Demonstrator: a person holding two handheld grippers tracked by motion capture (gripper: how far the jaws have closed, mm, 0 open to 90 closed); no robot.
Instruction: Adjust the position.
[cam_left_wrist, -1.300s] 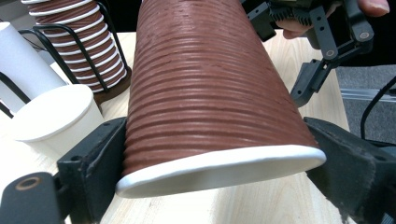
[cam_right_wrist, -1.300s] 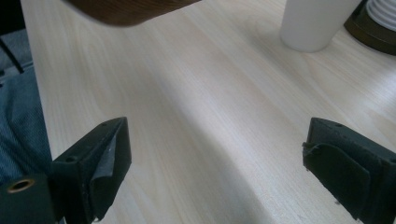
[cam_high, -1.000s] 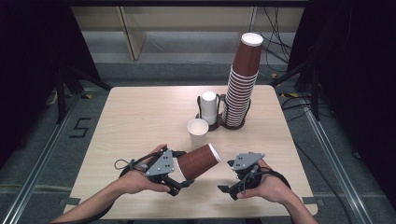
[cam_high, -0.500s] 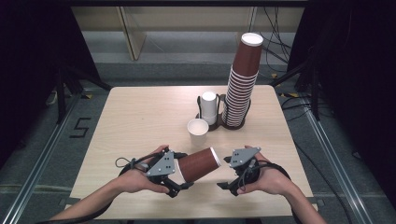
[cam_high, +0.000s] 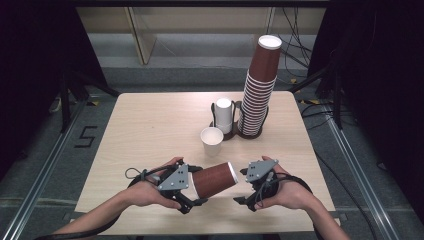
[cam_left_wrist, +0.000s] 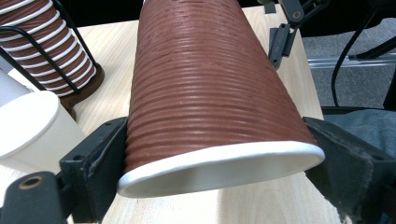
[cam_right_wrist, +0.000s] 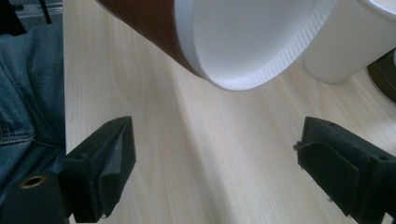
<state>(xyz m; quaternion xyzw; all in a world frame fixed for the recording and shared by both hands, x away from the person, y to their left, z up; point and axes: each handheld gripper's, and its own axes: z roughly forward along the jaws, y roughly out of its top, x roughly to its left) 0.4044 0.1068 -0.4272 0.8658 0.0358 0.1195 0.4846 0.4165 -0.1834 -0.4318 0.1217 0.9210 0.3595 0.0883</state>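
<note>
Now: left claw (cam_high: 192, 192) pinching brown cup (cam_high: 212, 179) sideways | right claw (cam_high: 246, 191) spread, at cup's 3 o'clock (rim-side) | next: grip rim.

A lab-like recording bay: a bare wooden table (cam_high: 150, 130) ringed by black curtains (cam_high: 35, 75), floor rails (cam_high: 45, 160) and loose cables (cam_high: 300, 45).

Square table of pale wood-grain laminate (cam_high: 150, 130), standing on grey floor. On it: a small white paper cup (cam_high: 211, 142) upright near the middle, and just behind it a dark wire cup rack (cam_high: 250, 131) holding a tall stack of brown ribbed paper cups (cam_high: 260, 90) beside a short stack of white cups (cam_high: 223, 114).
</note>
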